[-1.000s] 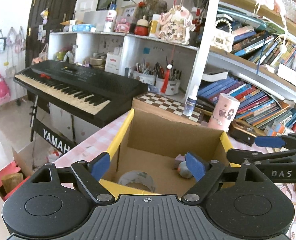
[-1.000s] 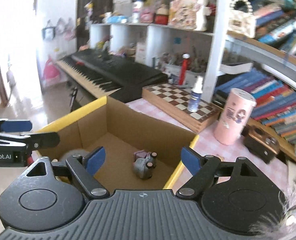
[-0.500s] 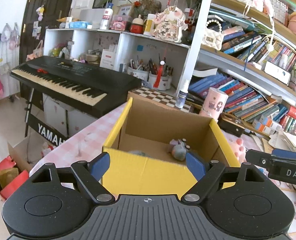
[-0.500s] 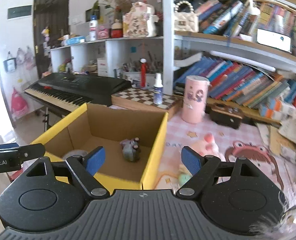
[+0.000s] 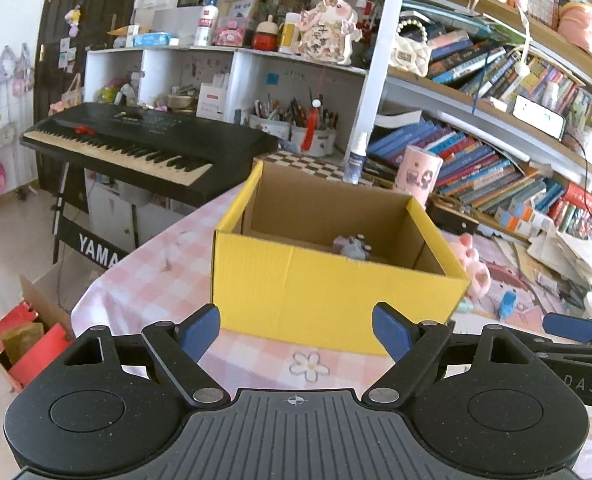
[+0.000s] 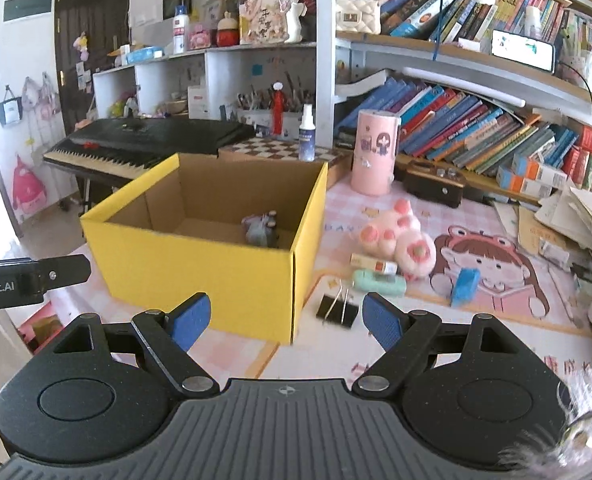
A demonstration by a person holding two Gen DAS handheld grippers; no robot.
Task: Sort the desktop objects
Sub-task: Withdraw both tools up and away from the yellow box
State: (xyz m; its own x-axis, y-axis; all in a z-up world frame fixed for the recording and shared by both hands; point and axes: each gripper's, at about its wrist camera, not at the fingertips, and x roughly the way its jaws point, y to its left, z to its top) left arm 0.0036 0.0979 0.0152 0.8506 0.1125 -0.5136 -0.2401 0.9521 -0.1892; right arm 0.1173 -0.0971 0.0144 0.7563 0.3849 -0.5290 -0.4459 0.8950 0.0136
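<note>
A yellow cardboard box (image 5: 328,296) (image 6: 199,268) stands open on the pink checked desk, with a small grey-purple toy (image 6: 260,229) (image 5: 352,246) inside. My left gripper (image 5: 296,330) is open and empty, in front of the box. My right gripper (image 6: 285,322) is open and empty, near the box's front right corner. Loose on the mat right of the box lie a black binder clip (image 6: 338,310), a mint green case (image 6: 379,281), a small orange-white tube (image 6: 374,264), a pink plush paw (image 6: 402,236) and a blue object (image 6: 464,286).
A chessboard (image 6: 279,148) with a spray bottle (image 6: 306,132), a pink cylinder (image 6: 374,156) and a brown box (image 6: 434,186) stand behind. Bookshelves fill the back right. A black keyboard (image 5: 143,146) stands left of the desk. Paper stacks (image 6: 584,216) lie far right.
Both grippers have pulled back and away from above the box; the box now sits farther ahead and the loose desk items have come into the right wrist view.
</note>
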